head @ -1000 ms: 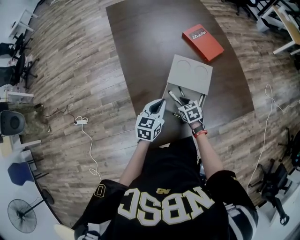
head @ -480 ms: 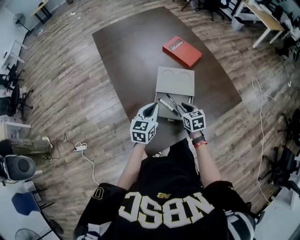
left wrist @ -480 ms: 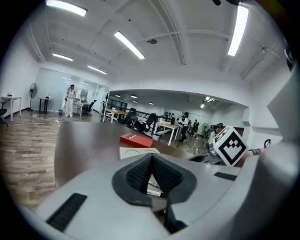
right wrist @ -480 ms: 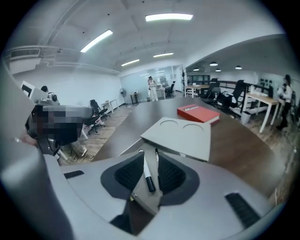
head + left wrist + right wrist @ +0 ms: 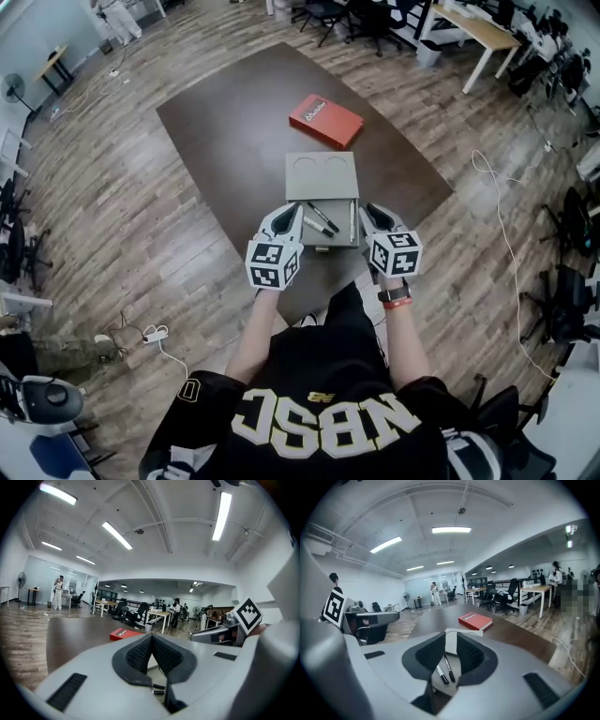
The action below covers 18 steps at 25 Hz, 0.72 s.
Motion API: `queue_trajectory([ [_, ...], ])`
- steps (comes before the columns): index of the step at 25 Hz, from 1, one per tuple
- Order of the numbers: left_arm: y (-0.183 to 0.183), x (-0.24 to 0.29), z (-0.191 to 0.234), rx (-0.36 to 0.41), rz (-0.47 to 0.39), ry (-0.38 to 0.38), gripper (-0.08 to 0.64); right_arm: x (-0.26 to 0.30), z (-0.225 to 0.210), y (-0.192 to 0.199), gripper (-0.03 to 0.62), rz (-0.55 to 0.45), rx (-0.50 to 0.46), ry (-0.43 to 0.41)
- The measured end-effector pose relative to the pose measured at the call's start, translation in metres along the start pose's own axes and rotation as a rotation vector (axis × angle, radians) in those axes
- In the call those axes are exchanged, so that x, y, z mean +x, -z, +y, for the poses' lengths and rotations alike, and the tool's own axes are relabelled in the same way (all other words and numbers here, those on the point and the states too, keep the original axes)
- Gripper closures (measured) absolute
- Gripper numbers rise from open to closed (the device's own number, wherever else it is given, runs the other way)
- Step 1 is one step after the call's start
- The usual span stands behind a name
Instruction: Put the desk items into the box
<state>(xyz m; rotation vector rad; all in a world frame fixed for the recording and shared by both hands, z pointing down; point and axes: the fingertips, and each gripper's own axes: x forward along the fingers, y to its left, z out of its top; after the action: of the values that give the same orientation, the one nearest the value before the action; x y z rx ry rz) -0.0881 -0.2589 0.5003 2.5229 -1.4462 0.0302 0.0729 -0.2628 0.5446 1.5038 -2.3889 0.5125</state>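
Observation:
A flat grey box (image 5: 322, 175) lies on the dark table (image 5: 225, 122), its near half open, with black markers (image 5: 319, 218) and a pen (image 5: 352, 221) inside. The markers (image 5: 445, 670) also show below the right jaws in the right gripper view. My left gripper (image 5: 292, 210) hovers at the box's near left corner, and its jaws (image 5: 151, 637) meet with nothing in them. At the near right corner, my right gripper (image 5: 367, 210) has a narrow gap between its pads (image 5: 469, 656). Its jaws have just been closing, with nothing between them.
A red book (image 5: 325, 121) lies on the table beyond the box. A small dark item (image 5: 322, 249) sits at the box's near edge. Wooden floor surrounds the table, with a cable (image 5: 502, 216) to the right and office desks and chairs (image 5: 375, 19) behind.
Both grippers have lifted up and drawn back from the box's open end, the right one further. The head view has tilted up, so the table and box sit farther off.

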Motion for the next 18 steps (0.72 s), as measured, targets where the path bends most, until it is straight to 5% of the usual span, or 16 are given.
queue_trajectory([
  [9, -0.045, -0.011, -0.020, 0.088, -0.125, 0.042, 0.551, -0.035, 0.013, -0.036, 0.583, -0.160, -0.059, 0.096],
  [18, -0.047, -0.009, -0.024, 0.102, -0.166, 0.047, 0.551, -0.036, 0.025, -0.032, 0.583, -0.172, -0.076, 0.077],
])
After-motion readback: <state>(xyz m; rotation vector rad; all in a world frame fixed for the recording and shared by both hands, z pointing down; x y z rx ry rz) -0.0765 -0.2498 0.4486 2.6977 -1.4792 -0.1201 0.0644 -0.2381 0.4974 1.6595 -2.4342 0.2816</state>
